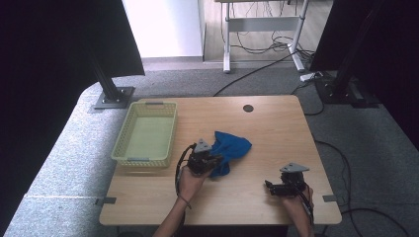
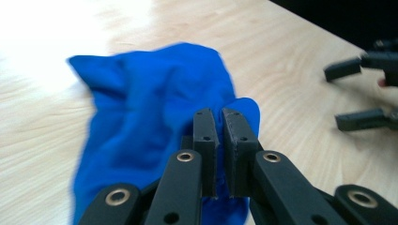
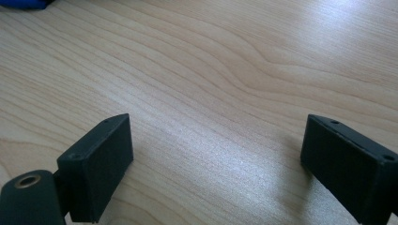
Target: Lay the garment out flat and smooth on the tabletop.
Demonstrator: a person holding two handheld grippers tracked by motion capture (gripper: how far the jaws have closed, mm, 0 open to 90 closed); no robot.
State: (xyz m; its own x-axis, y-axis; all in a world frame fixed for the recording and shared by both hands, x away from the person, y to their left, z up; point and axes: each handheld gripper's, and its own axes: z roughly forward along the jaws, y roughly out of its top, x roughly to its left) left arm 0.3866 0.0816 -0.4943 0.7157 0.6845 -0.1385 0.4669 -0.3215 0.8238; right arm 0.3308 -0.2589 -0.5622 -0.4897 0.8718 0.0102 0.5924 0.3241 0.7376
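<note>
Pinching an edge of the blue cloth (image 2: pixel 150 122), the left gripper (image 2: pixel 218 123) has its jaws nearly together, with only a thin slit between them and a fold of fabric caught there. In the high view the cloth (image 1: pixel 231 148) lies crumpled near the middle of the wooden counter (image 1: pixel 267 128), its bulk spreading to the far right of the left gripper (image 1: pixel 213 160), which sits at the cloth's near left corner. The person's left hand (image 1: pixel 189 178) holds that gripper from the near side, the forearm coming in from the bottom edge.

The right gripper (image 1: pixel 270 186) rests low over the counter near its near right corner, well apart from the cloth, with the right hand (image 1: pixel 298 202) behind it. Its jaws stand wide apart, with bare wood grain between them in the right gripper view (image 3: pixel 213 150), and they hold nothing. A sliver of the blue cloth (image 3: pixel 23 3) shows at the top left corner of that view. In the left gripper view the right gripper (image 2: pixel 353 93) appears farther off at the right, its two jaws spread.

A pale yellow basket (image 1: pixel 124 134) stands on the left part of the counter, to the left of the cloth and apart from it. A small dark round hole (image 1: pixel 248 108) sits near the counter's far edge.
</note>
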